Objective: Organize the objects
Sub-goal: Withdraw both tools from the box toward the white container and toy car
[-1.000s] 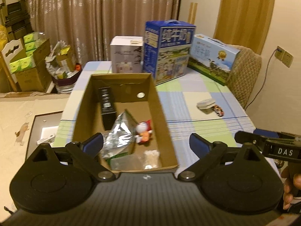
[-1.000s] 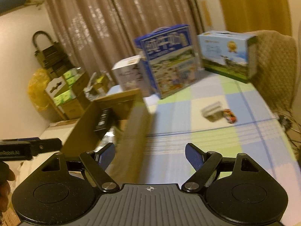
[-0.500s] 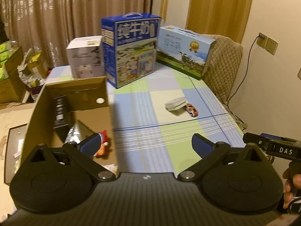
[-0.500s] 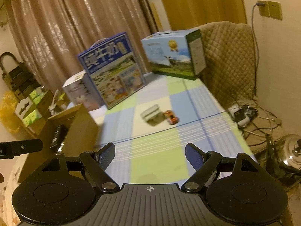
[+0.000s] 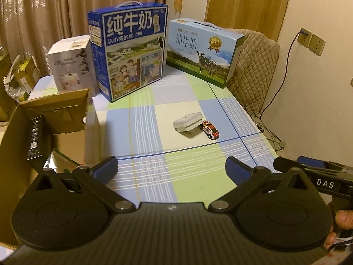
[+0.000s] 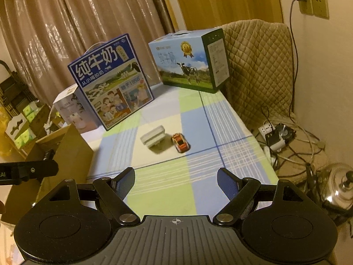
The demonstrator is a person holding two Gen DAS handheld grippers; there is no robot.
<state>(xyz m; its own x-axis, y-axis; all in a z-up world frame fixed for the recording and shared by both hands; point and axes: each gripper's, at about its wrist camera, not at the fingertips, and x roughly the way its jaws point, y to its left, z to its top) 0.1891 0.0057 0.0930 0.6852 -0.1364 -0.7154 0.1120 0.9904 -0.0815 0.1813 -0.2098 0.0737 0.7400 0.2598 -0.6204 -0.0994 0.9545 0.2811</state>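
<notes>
A small white case (image 5: 187, 122) (image 6: 153, 139) lies on the checked tablecloth (image 5: 189, 170) with an orange-and-white toy car (image 5: 209, 129) (image 6: 180, 142) right beside it. An open cardboard box (image 5: 55, 110) (image 6: 66, 150) stands at the table's left, with a black slim box (image 5: 36, 139) leaning inside. My left gripper (image 5: 172, 167) hangs open over the cloth, nothing between its fingers, well short of the case and car. My right gripper (image 6: 175, 181) is open too, empty, and also short of them.
A dark blue milk carton (image 5: 130, 53), a light blue milk carton (image 5: 203, 50) and a white box (image 5: 70, 64) stand along the table's far side. A quilted chair (image 6: 258, 66) is at the right. Cables, a power strip (image 6: 271, 134) and a steel pot (image 6: 337, 185) lie on the floor right.
Both views have swung right, from the cardboard box to the open cloth with the case and toy car. Both grippers stayed open and empty.
</notes>
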